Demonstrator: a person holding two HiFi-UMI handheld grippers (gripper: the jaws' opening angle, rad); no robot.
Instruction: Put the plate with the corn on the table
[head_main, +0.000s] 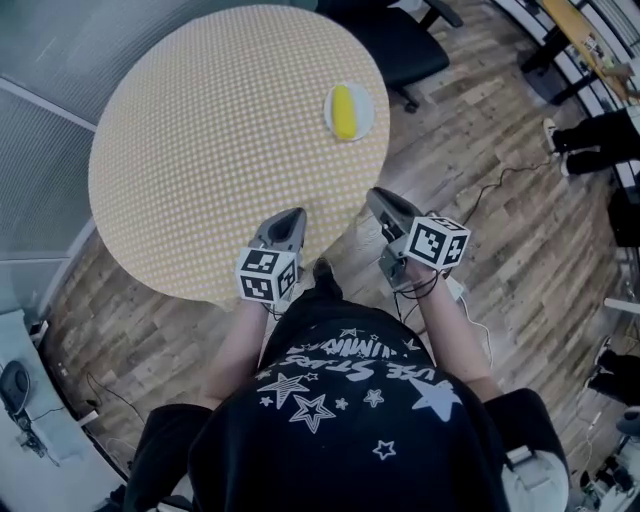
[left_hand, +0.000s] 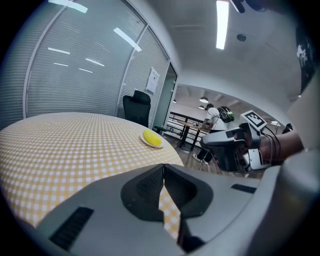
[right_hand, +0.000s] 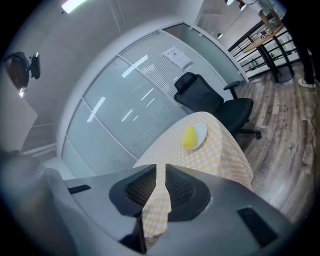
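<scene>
While both grippers hover at the table's near rim, the plate (head_main: 366, 100) sits flat on the table (head_main: 200, 160), corn (head_main: 342, 112) lying on it. From the left gripper (head_main: 291, 217) it's well ahead and off to the right, close to the far edge. From the right gripper (head_main: 379, 197) it's well ahead too, nowhere near touching.

The left one is clenched, tips meeting, nothing caught between them. On the right, the jaws stand almost together with a slim gap, and only checkered cloth shows through, so that one's empty as well.

So where are we? By my read, the job looks done: the plate is down, level, the corn is in place, and neither tool has a hold on anything. Nothing seems left but to back away. The plate does sit near the rim, worth a glance.
</scene>
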